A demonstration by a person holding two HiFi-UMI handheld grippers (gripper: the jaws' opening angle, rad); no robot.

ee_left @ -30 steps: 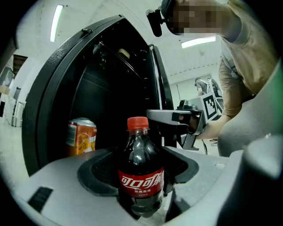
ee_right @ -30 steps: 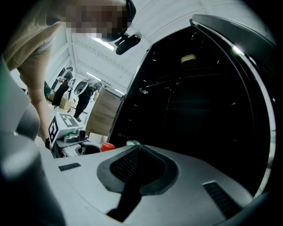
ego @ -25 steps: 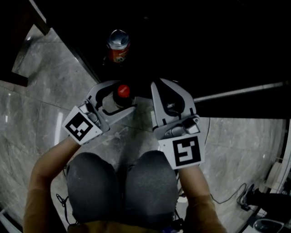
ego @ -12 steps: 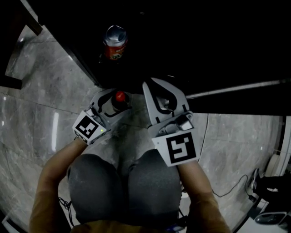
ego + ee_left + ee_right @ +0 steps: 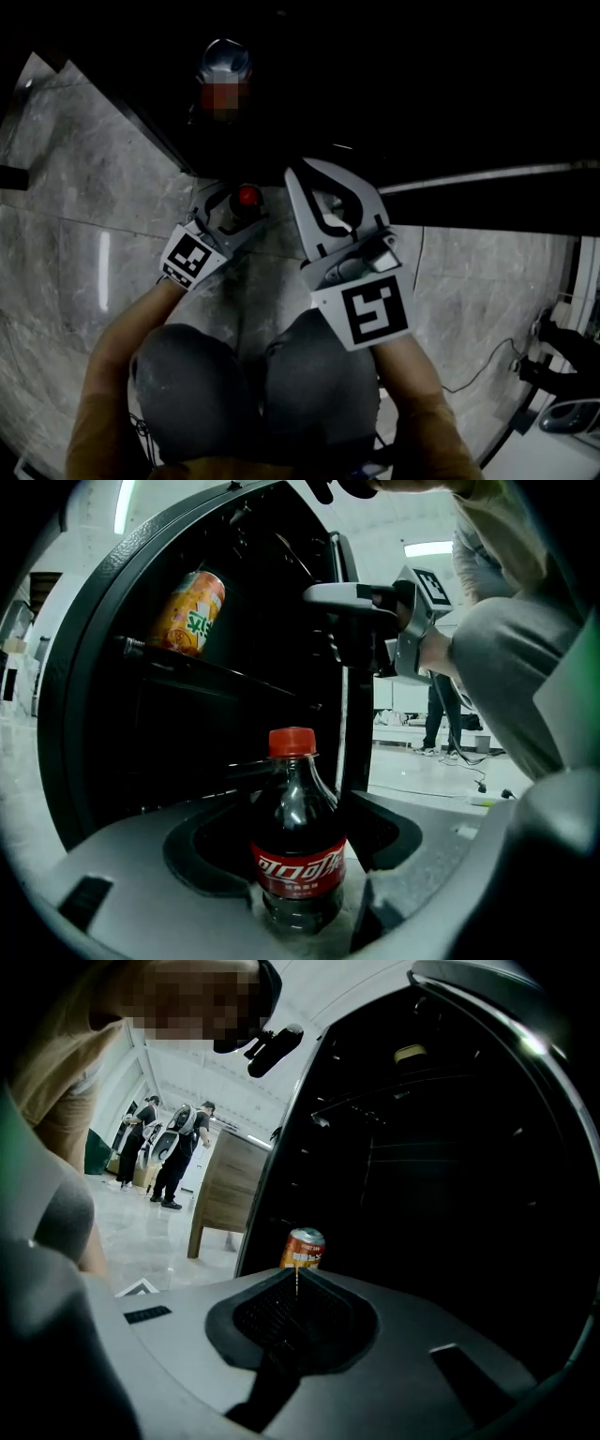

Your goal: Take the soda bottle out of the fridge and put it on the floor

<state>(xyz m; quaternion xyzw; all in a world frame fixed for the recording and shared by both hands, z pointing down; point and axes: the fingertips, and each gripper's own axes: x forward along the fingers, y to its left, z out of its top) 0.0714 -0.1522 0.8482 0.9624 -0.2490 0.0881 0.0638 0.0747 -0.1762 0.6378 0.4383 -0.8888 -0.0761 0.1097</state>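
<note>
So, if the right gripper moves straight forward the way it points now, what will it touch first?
Probably the orange metal can, which stands right beyond the shut tips of the right gripper at the edge of the dark fridge. How far it is, I cannot tell.

The open fridge point(image 5: 422, 94) stands close ahead of both grippers, a can point(image 5: 223, 70) inside it beyond the left gripper point(image 5: 234, 194), whose jaws the bottle point(image 5: 298, 855) fills. Bare floor point(image 5: 84, 206) lies free to its left. The right gripper point(image 5: 314, 173) flanks its right, with knees point(image 5: 197, 375) behind.
</note>
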